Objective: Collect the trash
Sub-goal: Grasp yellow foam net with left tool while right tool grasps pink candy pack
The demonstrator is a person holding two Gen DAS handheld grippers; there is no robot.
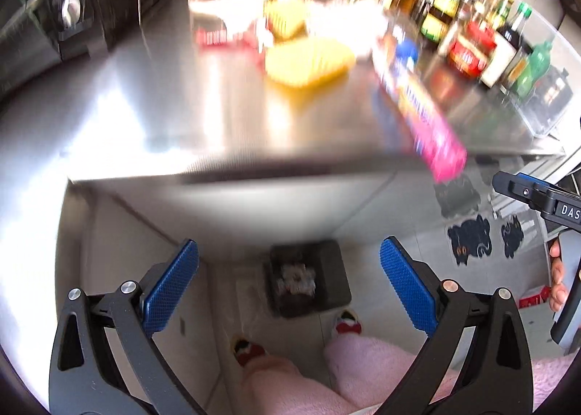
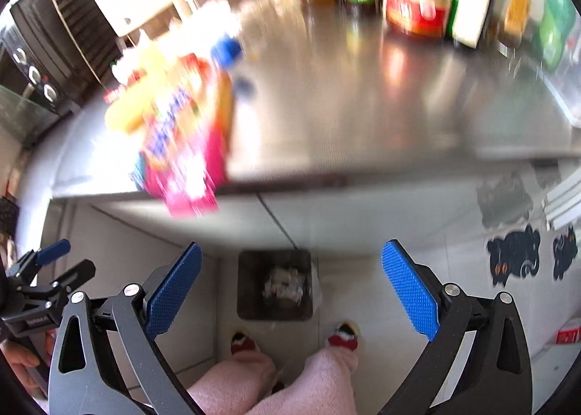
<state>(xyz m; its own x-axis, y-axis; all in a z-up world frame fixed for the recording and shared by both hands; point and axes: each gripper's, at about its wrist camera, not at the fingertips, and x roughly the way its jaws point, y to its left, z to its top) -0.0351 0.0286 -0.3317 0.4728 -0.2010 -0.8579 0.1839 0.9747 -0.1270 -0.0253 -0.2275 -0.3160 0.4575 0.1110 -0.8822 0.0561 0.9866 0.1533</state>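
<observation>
A black trash bin [image 1: 308,279] with crumpled wrappers inside stands on the floor below the steel counter; it also shows in the right wrist view [image 2: 275,284]. A pink and blue box [image 1: 421,102] lies at the counter's front edge, overhanging it; it shows blurred in the right wrist view [image 2: 181,146]. Yellow trays [image 1: 308,61], a red wrapper [image 1: 218,38] and white crumpled paper [image 1: 345,21] lie further back. My left gripper [image 1: 288,288] is open and empty above the bin. My right gripper [image 2: 290,289] is open and empty above the bin.
The steel counter [image 1: 181,99] has a black oven [image 1: 72,4] at the left and several bottles and jars [image 1: 472,26] in a clear tray at the right. The person's pink-trousered legs [image 1: 319,378] and slippers are next to the bin. Black cat stickers [image 1: 470,239] mark the floor.
</observation>
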